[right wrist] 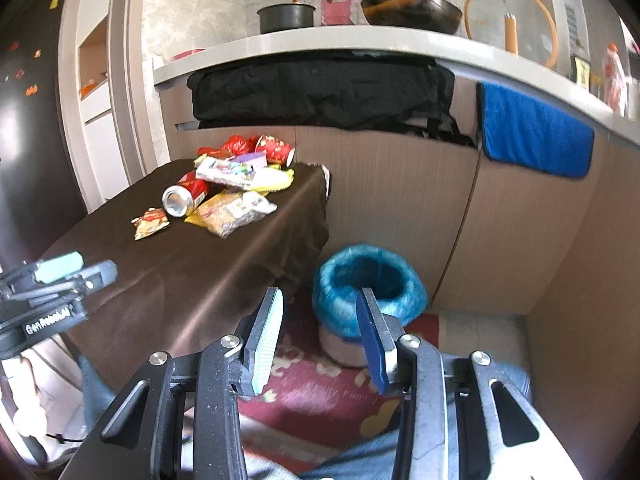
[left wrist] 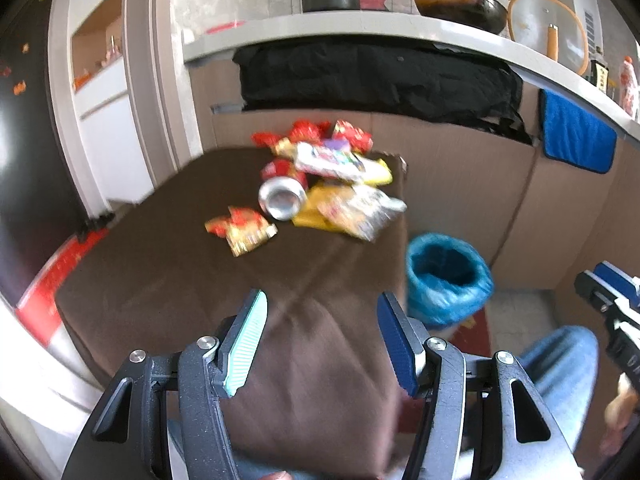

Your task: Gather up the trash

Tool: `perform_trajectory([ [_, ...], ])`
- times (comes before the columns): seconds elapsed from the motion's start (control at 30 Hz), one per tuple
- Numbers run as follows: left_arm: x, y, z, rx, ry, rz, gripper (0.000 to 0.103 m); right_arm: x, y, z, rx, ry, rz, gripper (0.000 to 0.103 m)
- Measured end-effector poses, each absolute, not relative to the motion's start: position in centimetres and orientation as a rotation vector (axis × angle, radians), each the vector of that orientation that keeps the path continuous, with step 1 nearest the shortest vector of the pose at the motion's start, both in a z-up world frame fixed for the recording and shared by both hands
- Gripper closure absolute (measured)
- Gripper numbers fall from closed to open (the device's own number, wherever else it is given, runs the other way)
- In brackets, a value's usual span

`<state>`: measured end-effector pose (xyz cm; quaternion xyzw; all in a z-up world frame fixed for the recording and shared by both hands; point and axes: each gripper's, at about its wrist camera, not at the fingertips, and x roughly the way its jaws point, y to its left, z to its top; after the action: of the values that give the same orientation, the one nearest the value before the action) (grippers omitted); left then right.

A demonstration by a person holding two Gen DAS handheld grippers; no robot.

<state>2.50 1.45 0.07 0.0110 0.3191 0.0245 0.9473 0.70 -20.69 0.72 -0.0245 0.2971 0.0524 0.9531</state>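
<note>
Your left gripper (left wrist: 322,338) hangs over the near edge of the brown-covered table (left wrist: 160,280), jaws apart and empty, ready for a first pick. Your right gripper (right wrist: 320,336) is likewise apart with nothing between its pads, held off the table's right edge above the blue-lined bin (right wrist: 368,280) on the floor, probably so drops are short. The trash, a can (left wrist: 282,198) and wrappers (left wrist: 240,230), lies heaped toward the far right corner, untouched.
</note>
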Motion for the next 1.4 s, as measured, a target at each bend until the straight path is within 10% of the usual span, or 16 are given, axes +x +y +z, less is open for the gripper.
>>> perform_trajectory([
  [1.1,20.8,13.8,-6.0,-0.118,0.81,0.069,0.044,28.4,-14.5,-8.6,0.157,0.899,0.452,0.068],
  [1.4,20.0,15.4,-7.1,-0.173,0.849,0.075,0.044,29.4,-11.0,-7.3,0.102,0.845,0.539,0.093],
])
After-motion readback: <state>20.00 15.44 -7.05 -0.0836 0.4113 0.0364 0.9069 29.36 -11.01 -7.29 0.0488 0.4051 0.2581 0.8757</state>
